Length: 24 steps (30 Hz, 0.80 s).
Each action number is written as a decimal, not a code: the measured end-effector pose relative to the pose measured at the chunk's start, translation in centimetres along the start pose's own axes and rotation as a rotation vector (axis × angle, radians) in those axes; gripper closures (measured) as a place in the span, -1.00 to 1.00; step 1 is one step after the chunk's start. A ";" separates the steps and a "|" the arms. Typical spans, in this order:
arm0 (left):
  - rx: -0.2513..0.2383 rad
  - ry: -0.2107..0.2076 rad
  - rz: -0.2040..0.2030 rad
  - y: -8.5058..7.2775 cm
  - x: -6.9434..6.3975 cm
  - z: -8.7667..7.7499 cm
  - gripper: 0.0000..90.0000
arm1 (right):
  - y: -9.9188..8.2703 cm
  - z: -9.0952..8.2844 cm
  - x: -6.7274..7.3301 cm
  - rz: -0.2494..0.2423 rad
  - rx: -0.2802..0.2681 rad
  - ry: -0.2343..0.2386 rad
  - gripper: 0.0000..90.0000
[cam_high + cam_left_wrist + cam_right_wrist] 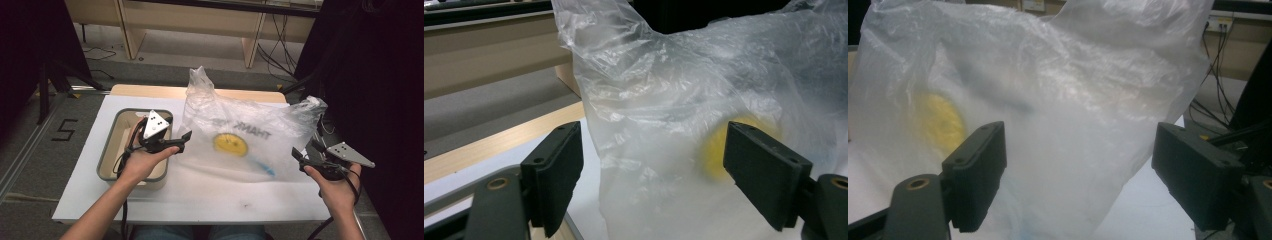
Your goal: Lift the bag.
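Observation:
A clear plastic bag (245,130) with "THANK" lettering and a yellow round mark (231,144) stands puffed up on the white table (200,200). Its handles rise at the back left and the right. My left gripper (181,142) is open just left of the bag, over the tray's right edge. My right gripper (306,151) is open at the bag's lower right corner. The bag (684,125) lies ahead of the left gripper (651,175), between its spread jaws. The bag (1048,115) also faces my right gripper (1078,180), whose jaws stand wide apart with nothing gripped.
A shallow grey-rimmed tray (111,135) sits at the table's left, under my left hand. The right table edge runs close by the right hand. Wooden furniture (200,25) and cables (275,55) stand beyond the table's far edge.

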State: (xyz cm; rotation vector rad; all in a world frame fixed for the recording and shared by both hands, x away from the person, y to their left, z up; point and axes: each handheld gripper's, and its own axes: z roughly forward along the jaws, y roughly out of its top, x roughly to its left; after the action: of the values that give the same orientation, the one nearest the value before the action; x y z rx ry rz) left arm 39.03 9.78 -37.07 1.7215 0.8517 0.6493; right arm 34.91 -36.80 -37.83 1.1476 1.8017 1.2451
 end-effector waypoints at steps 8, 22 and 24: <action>0.019 -0.024 0.014 -0.7 -0.4 -0.7 -0.48 | -1.0 0.0 0.5 0.002 0.029 0.024 -0.49; 0.040 -0.042 0.033 -1.6 -1.0 -1.5 -0.49 | -2.2 -0.4 1.1 -0.002 0.052 0.067 -0.47; 0.049 -0.047 0.039 -1.8 -1.1 -1.6 -0.49 | -2.4 -0.4 1.1 -0.007 0.054 0.073 -0.47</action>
State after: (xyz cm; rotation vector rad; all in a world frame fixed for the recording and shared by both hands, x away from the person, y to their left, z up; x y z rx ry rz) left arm 36.78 10.16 -38.39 1.7946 0.8089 0.6157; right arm 33.40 -36.30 -39.99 1.1380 1.9022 1.2555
